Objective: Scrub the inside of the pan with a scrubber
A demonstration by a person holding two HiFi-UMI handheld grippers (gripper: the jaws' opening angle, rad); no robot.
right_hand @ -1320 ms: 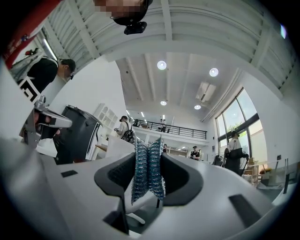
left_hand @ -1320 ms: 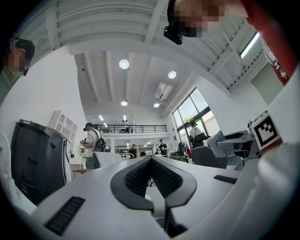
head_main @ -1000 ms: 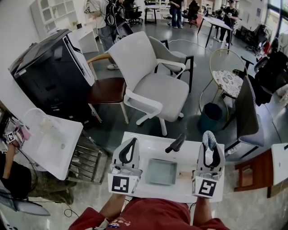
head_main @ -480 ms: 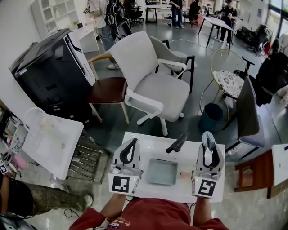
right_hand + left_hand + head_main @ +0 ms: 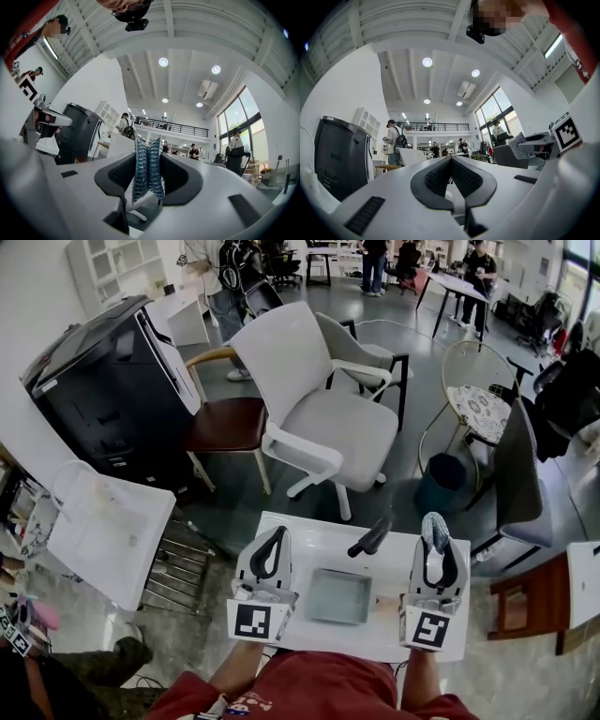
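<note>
1. a square grey pan (image 5: 337,597) sits in the middle of a small white table (image 5: 314,542). its black handle (image 5: 370,537) runs out toward 1 o'clock and stops short of the far edge.
2. the left gripper (image 5: 278,533) stands at the pan's 9 o'clock, just beside its rim and close to the table's left edge. its jaws are pressed together with nothing between them.
3. the right gripper (image 5: 434,532) stands at the pan's 3 o'clock, near the table's right edge. its jaws clamp a blue-silver mesh scrubber (image 5: 148,171), which pokes past the tips and is outside the pan.
4. the pan's inside lies uncovered between the two grippers.
5. past the far edge at 12 o'clock there is a stretch of bare floor, then a white office chair (image 5: 323,423). a wire rack (image 5: 178,570) crowds the 9 o'clock side, and a dark chair (image 5: 520,474) stands at 2 o'clock.
</note>
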